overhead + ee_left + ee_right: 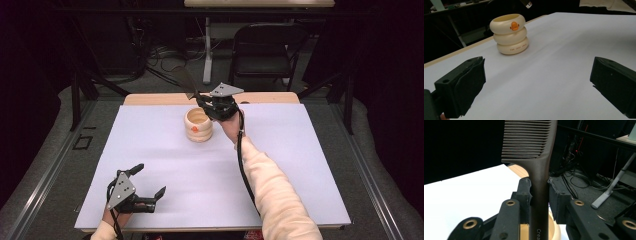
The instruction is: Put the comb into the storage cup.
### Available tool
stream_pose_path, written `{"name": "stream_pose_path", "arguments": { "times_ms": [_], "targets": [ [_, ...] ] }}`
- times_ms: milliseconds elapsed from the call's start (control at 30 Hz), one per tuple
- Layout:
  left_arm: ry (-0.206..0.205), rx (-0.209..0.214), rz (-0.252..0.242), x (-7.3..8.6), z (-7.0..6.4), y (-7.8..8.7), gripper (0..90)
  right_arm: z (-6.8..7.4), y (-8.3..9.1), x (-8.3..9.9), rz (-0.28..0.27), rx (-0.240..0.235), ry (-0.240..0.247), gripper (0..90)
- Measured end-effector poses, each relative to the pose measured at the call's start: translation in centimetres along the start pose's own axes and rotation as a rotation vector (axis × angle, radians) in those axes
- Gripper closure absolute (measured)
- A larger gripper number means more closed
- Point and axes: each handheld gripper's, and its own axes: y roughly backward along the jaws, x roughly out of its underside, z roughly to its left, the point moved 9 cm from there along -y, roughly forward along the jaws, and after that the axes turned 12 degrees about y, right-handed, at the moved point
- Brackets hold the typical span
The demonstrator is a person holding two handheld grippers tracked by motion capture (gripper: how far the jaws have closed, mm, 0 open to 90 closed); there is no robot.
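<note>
White sheeting covers the table [300,165] in my high view, with a dark room, a folding chair [265,50] and floor cables behind it. Just above the frame's centre stands the cream ringed holder [198,125]; my right gripper [207,102] sits at its upper right edge, pinching a dark comb [185,80] that slants up to the left. My left gripper [147,180] rests at lower left, jaws spread wide, nothing between them.

From my left gripper view, both black jaws stand far apart at the bottom corners over bare sheet, and the holder [510,33], three stacked rings with an orange duck mark, sits upper left near the table edge.

From my right gripper view, the jaws clamp the comb's handle [539,205] upright at centre, teeth at the top, the holder's rim [554,230] directly below.
</note>
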Motion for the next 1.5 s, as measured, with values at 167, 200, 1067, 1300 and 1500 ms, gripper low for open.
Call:
{"name": "stream_pose_path", "arguments": {
  "times_ms": [167, 200, 1067, 1300, 1500],
  "targets": [
    [-0.002, -0.002, 0.001, 0.0, 0.0, 0.0, 0.1, -0.1, -0.2, -0.4, -0.013, 0.006, -0.008, 72.1],
    [-0.002, -0.003, 0.000, 0.0, 0.0, 0.0, 0.1, -0.1, -0.2, -0.5, -0.015, 0.007, -0.008, 72.1],
    [0.007, -0.006, -0.005, -0.1, 0.1, 0.1, 0.1, 0.5, -2.1, -1.3, -0.048, -0.007, 0.013, 72.0],
    [0.008, -0.006, -0.005, 0.0, 0.1, 0.1, 0.1, 0.6, -2.8, -1.4, -0.047, -0.015, 0.020, 72.0],
    [0.008, -0.007, -0.007, -0.1, 0.1, 0.1, 0.1, 0.7, -3.3, -1.2, -0.039, -0.019, 0.021, 72.0]
  ]
}}
